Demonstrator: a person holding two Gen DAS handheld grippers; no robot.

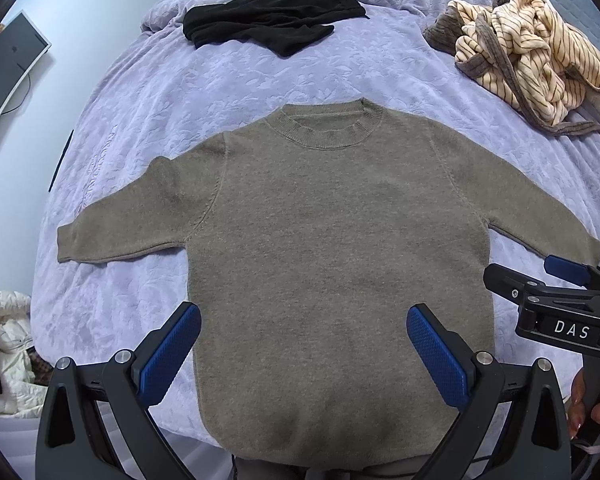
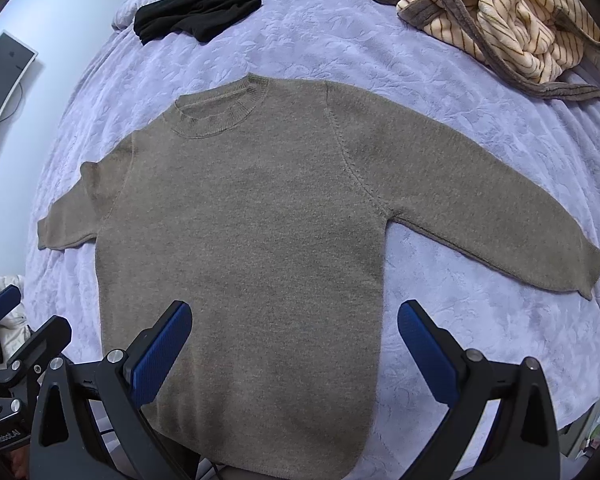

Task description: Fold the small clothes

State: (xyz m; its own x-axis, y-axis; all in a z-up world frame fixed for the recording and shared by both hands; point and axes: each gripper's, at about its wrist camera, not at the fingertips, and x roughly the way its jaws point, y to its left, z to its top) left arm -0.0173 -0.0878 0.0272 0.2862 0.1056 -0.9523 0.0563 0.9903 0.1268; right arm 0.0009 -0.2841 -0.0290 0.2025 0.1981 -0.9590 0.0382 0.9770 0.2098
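Lavender bedspread (image 1: 148,128), probably monitor (image 1: 8,76) against wall.

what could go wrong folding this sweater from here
1. Both claws, left claw and right claw, hang open over the hem of the sweater. A deep pinch might grab the bedspread too and drag it along.
2. The sleeves lie spread wide; a fold by the hem alone could leave them trailing unevenly.
3. The striped robe lies close to the right sleeve and could get caught.
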